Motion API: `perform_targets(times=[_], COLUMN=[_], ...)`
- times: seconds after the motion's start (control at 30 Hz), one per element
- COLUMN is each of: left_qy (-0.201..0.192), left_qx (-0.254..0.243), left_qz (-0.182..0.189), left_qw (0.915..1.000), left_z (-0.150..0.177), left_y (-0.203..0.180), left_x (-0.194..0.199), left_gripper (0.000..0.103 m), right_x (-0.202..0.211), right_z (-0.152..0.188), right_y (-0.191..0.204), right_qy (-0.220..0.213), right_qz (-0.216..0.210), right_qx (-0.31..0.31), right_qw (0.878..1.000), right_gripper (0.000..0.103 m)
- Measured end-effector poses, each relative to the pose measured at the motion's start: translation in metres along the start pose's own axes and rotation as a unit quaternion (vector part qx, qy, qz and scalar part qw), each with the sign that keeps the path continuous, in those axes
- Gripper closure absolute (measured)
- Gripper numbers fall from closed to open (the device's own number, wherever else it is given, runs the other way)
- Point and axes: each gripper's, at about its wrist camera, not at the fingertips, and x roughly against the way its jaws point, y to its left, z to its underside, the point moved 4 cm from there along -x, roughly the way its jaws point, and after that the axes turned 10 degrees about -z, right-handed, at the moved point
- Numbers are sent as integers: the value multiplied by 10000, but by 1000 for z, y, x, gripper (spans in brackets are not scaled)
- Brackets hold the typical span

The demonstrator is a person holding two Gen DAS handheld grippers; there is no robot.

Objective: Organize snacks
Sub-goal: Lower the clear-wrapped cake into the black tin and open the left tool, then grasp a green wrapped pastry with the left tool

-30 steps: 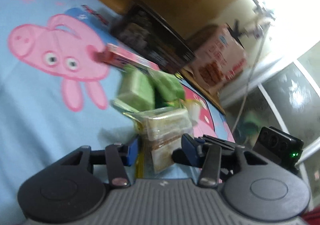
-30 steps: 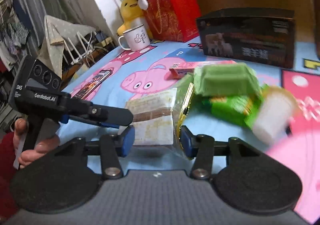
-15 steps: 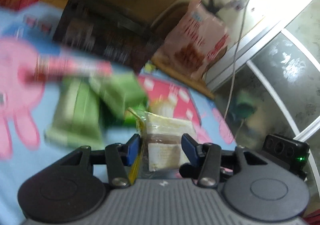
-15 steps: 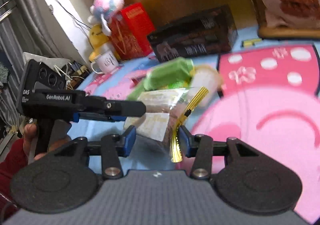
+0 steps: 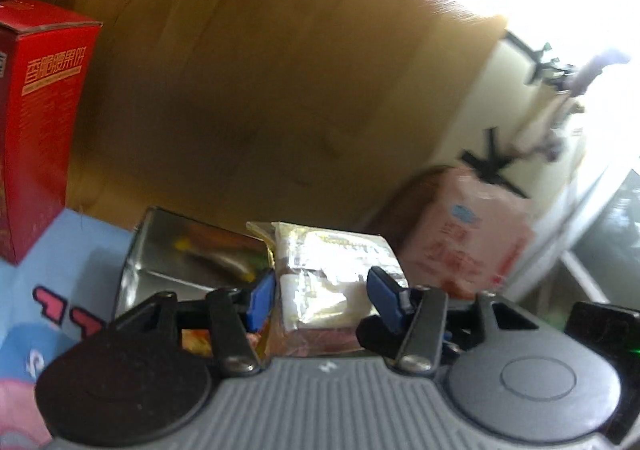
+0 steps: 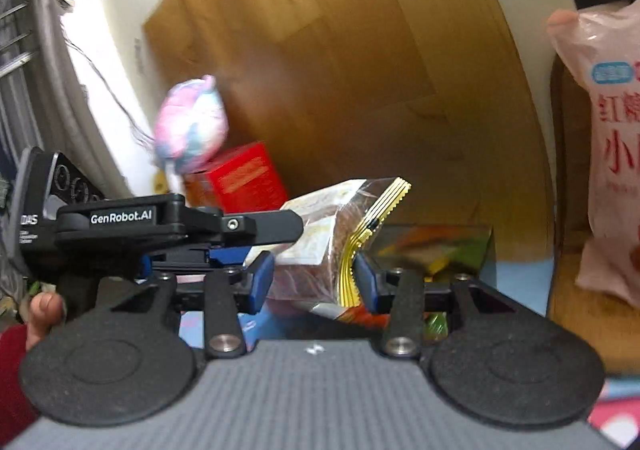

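Observation:
A clear-wrapped cake packet (image 5: 328, 274) with a gold crimped edge (image 6: 372, 210) hangs in the air, held by both grippers. My left gripper (image 5: 322, 298) has its blue pads against the wrapper's two sides, and its jaws are opening. In the right wrist view the left gripper (image 6: 272, 242) reaches in from the left and meets the packet's near end. My right gripper (image 6: 314, 284) is shut on the packet's lower part. Just behind the packet stands an open box (image 5: 180, 262) with a shiny lining and colourful snacks inside (image 6: 440, 246).
A red carton (image 5: 40, 130) stands at the left on the blue cartoon sheet (image 5: 72, 250), with a pink plush toy (image 6: 190, 130) above it. A large pink bag (image 6: 608, 154) leans at the right. A wooden panel (image 5: 260, 90) closes the back. A hand (image 6: 44, 314) in a red sleeve holds the left gripper.
Both grippers have lifted the packet off the sheet and carried it towards the open box by the wooden panel. The green snacks have left the view.

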Motion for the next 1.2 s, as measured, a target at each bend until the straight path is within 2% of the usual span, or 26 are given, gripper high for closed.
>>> perform_targets(times=[0.07, 0.1, 0.2, 0.3, 0.37, 0.47, 0.5, 0.6, 0.63, 0.7, 0.77, 0.83, 0.9, 0.97, 1.0, 1.07, 1.2], left_qy=[74, 114, 133, -14, -90, -68, -10, 288, 426, 658, 848, 823, 815, 859, 857, 793, 756], left_qx=[-86, -116, -146, -78, 44, 30, -1, -16, 32, 187, 342, 432, 378, 471, 492, 472, 582], left_qz=[-234, -300, -277, -207, -30, 184, 209, 284, 311, 276, 192, 245, 298, 319, 278, 248, 411], left_qw=[9997, 9994, 9994, 9998, 9999, 9998, 9998, 9992, 9986, 9973, 9956, 9954, 9955, 9947, 9947, 9954, 9946], left_z=[3, 5, 12, 10, 12, 30, 42, 80, 94, 115, 129, 134, 134, 138, 140, 144, 151], left_y=[3, 5, 9, 12, 21, 24, 26, 31, 34, 39, 45, 46, 43, 45, 46, 46, 49], left_x=[-18, -23, -28, -11, 11, 42, 52, 69, 72, 71, 65, 64, 64, 64, 65, 72, 88], left_gripper=[51, 50, 46, 44, 44, 40, 36, 34, 34, 25, 26, 27, 42, 47, 48, 50, 51], right_x=[-13, -18, -19, -5, 10, 40, 47, 57, 53, 46, 35, 25, 17, 14, 13, 14, 29], right_z=[3, 6, 16, 19, 20, 32, 41, 73, 81, 98, 110, 116, 120, 123, 122, 124, 136], right_y=[-11, -15, -18, -12, -7, 4, 9, 20, 24, 29, 33, 35, 41, 51, 57, 66, 86], right_qy=[132, 208, 232, 97, -51, -129, -56, 351, 523, 886, 1191, 1426, 1583, 1588, 1584, 1494, 1242], right_qz=[175, 289, 487, 468, 404, 45, -103, -402, -407, -333, -275, -271, -353, -340, -284, -121, 48], right_qx=[-73, -76, 43, 82, 157, 134, 156, 242, 289, 476, 574, 589, 578, 738, 820, 978, 1298], right_qw=[9997, 9993, 9985, 9988, 9990, 9998, 9998, 9983, 9974, 9944, 9908, 9877, 9851, 9840, 9836, 9839, 9837], right_gripper=[51, 44, 37, 36, 36, 36, 33, 22, 20, 17, 14, 14, 14, 16, 26, 35, 38])
